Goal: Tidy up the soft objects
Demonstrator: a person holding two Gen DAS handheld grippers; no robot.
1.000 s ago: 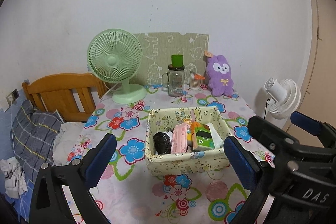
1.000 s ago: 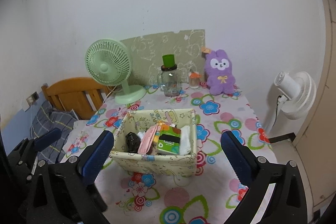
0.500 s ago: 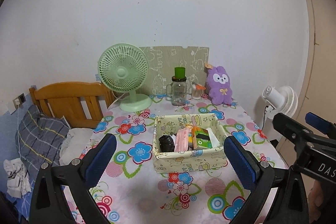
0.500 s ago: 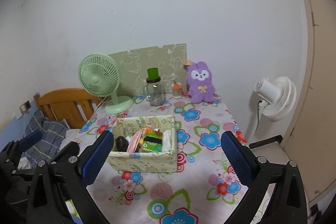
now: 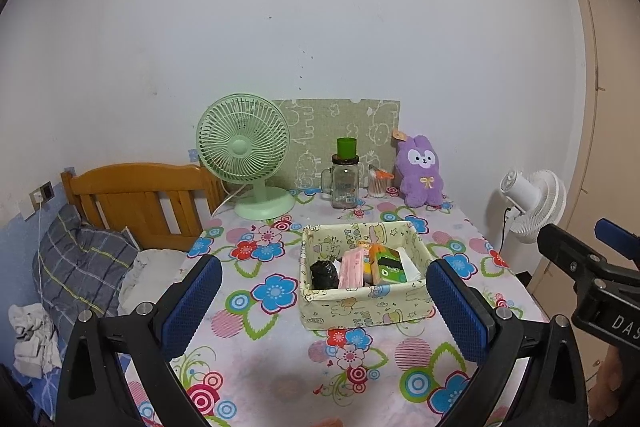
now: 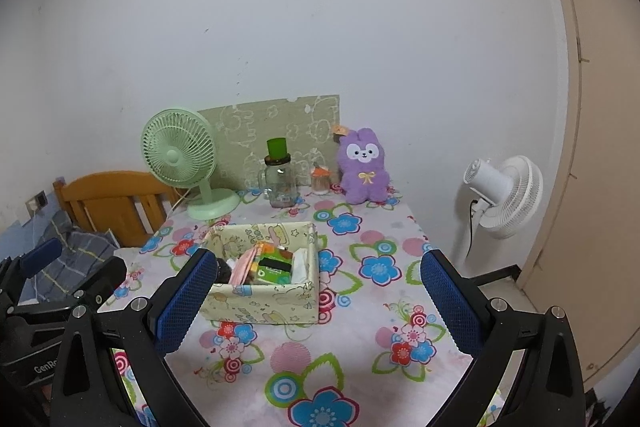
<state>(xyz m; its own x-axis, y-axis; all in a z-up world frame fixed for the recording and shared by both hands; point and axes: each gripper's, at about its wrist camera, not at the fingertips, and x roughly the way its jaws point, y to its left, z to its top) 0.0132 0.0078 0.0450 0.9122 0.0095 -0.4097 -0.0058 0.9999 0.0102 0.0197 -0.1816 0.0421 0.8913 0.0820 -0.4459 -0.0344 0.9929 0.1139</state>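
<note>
A pale fabric basket (image 5: pixel 362 301) (image 6: pixel 264 303) stands mid-table. It holds a black bundle (image 5: pixel 325 274), a pink packet (image 5: pixel 352 270), a green tissue pack (image 5: pixel 390 267) (image 6: pixel 276 269) and white tissue. A purple plush rabbit (image 5: pixel 422 171) (image 6: pixel 363 167) sits upright at the back of the table. My left gripper (image 5: pixel 324 311) is open and empty, held back above the near table edge. My right gripper (image 6: pixel 316 307) is open and empty too, to the right of the left one.
A green desk fan (image 5: pixel 248 155), a glass jar with a green lid (image 5: pixel 346 179) and a small toothpick jar (image 5: pixel 378 183) line the back wall. A white floor fan (image 6: pixel 504 195) stands right of the table. A wooden bed headboard (image 5: pixel 136 199) and bedding lie left.
Both grippers have pulled back and up from the basket, so the table looks smaller and farther. Both stayed open and empty.
</note>
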